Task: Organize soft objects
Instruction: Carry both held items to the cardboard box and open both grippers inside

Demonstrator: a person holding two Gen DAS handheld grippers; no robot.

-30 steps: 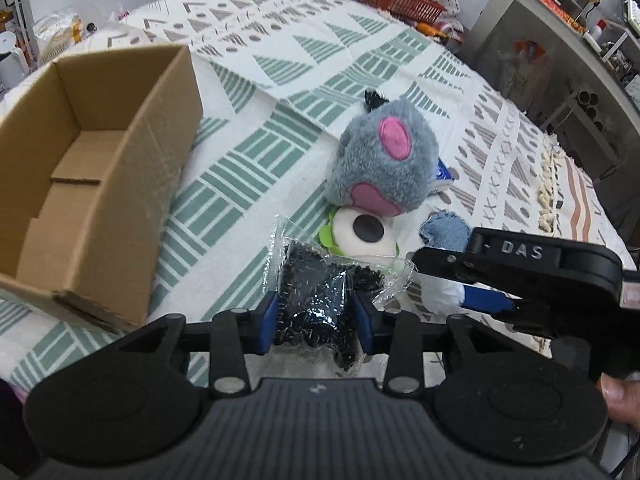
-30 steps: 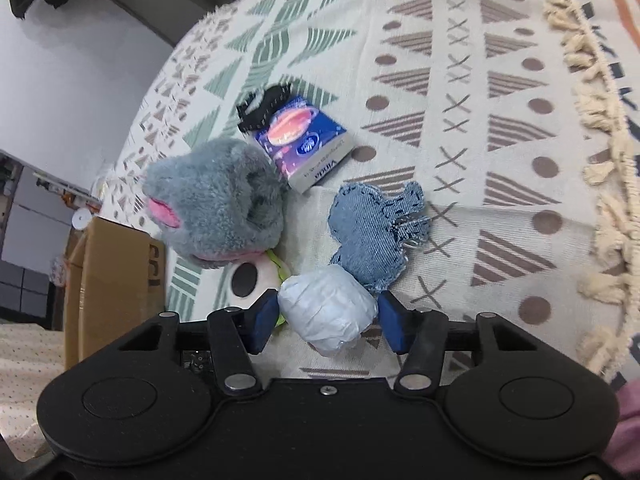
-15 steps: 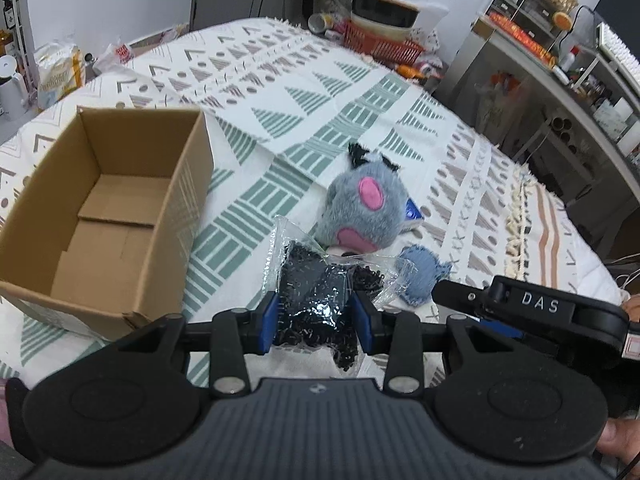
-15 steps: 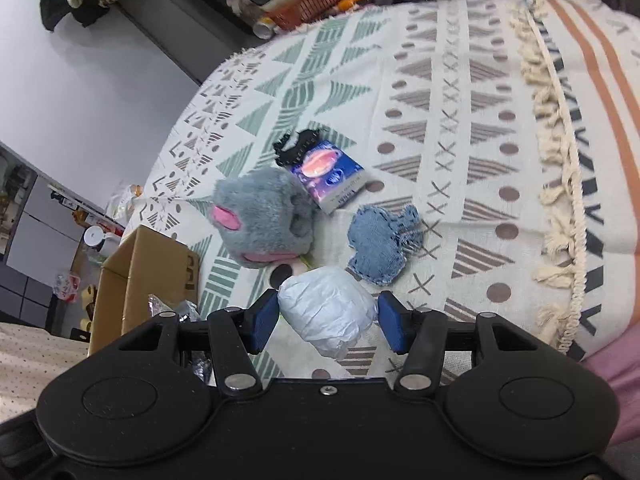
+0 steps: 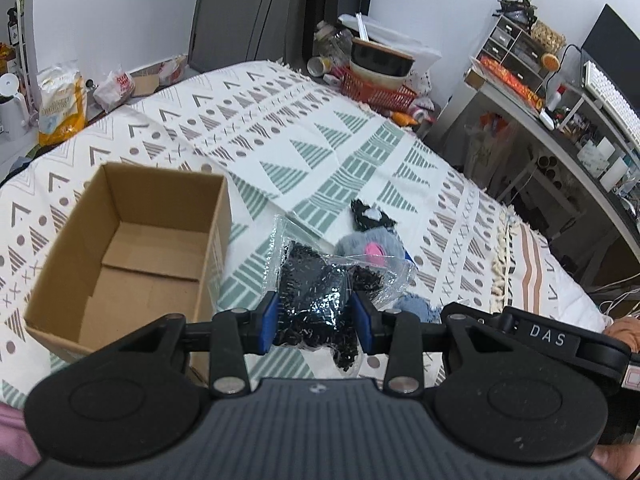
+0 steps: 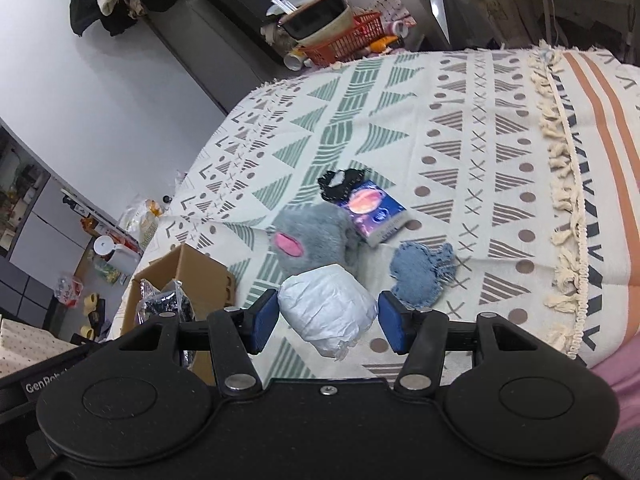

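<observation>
Both grippers have risen since a second ago — the patterned blanket (image 5: 320,148) and the things on it now sit lower and smaller in both views, and more of the room shows behind them. The cardboard box (image 5: 132,248), cut off at the left edge before, is now in full view from the left wrist.

The left gripper (image 5: 316,320) is pinching a clear plastic bag of black bits (image 5: 320,292) between its blue pads, held up off the blanket, just right of the open box. The top of the bag fans out above the fingers. Behind the bag lie a grey plush toy (image 5: 368,246) with a pink patch and a small black lacy piece (image 5: 370,216), both resting on the blanket.

The right gripper (image 6: 328,320) is clamped on a white wrapped bundle (image 6: 326,312), crinkled and rounded, also lifted clear of the blanket. Beyond it the grey plush toy (image 6: 312,236) lies near the middle of the blanket, touching a small printed packet (image 6: 372,212) on its right. The black lacy piece (image 6: 340,182) sits at the packet's far end. A blue denim patch (image 6: 420,274) lies just right of the bundle, apart from the packet.

From the right wrist, the box (image 6: 192,276) shows at lower left with the bag (image 6: 164,304) in front of it — the left gripper's body is at the frame's left edge.
</observation>
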